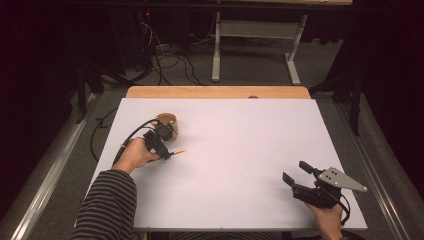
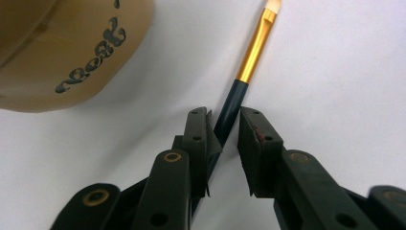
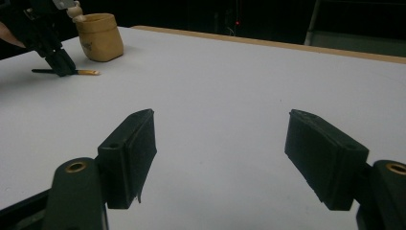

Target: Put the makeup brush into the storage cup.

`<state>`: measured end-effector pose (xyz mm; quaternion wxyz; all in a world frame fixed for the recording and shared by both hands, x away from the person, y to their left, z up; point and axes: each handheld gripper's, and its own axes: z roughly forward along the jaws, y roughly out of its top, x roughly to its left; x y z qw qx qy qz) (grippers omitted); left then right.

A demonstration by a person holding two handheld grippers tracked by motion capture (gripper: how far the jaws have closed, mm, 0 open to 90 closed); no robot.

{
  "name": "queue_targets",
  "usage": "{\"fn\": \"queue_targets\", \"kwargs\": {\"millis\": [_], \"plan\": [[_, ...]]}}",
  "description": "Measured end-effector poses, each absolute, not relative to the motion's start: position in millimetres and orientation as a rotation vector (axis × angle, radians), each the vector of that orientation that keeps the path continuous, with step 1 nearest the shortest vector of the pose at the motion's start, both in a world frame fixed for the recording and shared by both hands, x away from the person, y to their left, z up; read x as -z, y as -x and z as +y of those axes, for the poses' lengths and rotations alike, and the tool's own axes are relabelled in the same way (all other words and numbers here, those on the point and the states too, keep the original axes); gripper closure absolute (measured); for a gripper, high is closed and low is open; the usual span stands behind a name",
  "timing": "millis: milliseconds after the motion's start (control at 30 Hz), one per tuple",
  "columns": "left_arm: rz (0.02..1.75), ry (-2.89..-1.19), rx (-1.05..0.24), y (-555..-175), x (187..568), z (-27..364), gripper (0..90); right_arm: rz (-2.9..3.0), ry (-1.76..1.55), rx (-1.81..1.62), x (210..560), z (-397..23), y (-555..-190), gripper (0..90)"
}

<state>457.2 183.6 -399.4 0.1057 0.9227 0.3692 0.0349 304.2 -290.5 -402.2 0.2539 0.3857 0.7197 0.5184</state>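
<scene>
Between the left gripper's (image 2: 224, 132) two black fingers (image 2: 198, 139) lies the dark handle of a slim paintbrush with a gold metal ferrule and pale bristle tip (image 2: 249, 62). The brush lies flat on the white table (image 2: 335, 72); its ferrule and tip run out ahead of the fingers. One finger looks to be touching the handle, while the other shows a narrow gap, so the fingers are nearly closed round the handle but not yet clamped.

Step in hand, as judged: pickup of the brush, at the closing stage. Next move calls for squeezing the fingers fully shut on the handle, then lifting straight up without dragging the tip across the table. Likely destination is the tan, rounded wooden cup with dark scrollwork lettering (image 2: 62, 48), which stands just beside the left fingers, off to their far left. The brush would have to be turned upright before it goes in.

Cup contents: its inside is not visible from the gripper views, and the high view (image 1: 167, 122) is too small to tell.

Right gripper (image 3: 239, 158): fingers spread wide apart, holding nothing, with bare table between them, well apart from the brush and cup. High view puts it (image 1: 298, 172) low at the near right of the table.
</scene>
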Motion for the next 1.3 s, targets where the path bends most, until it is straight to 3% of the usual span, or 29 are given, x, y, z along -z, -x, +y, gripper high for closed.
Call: {"fn": "queue_targets", "kwargs": {"millis": [467,1300], "plan": [[1.058,-2.740,-0.091,-456.6,399.3,180.7,82.3,1.964,-1.045,-1.410,402.6,-290.1,-304.7,28.0],[1.039,-2.750,-0.117,-454.2,399.4,178.6,82.7,1.967,-1.054,-1.405,403.0,-288.9,-304.8,28.0]]}}
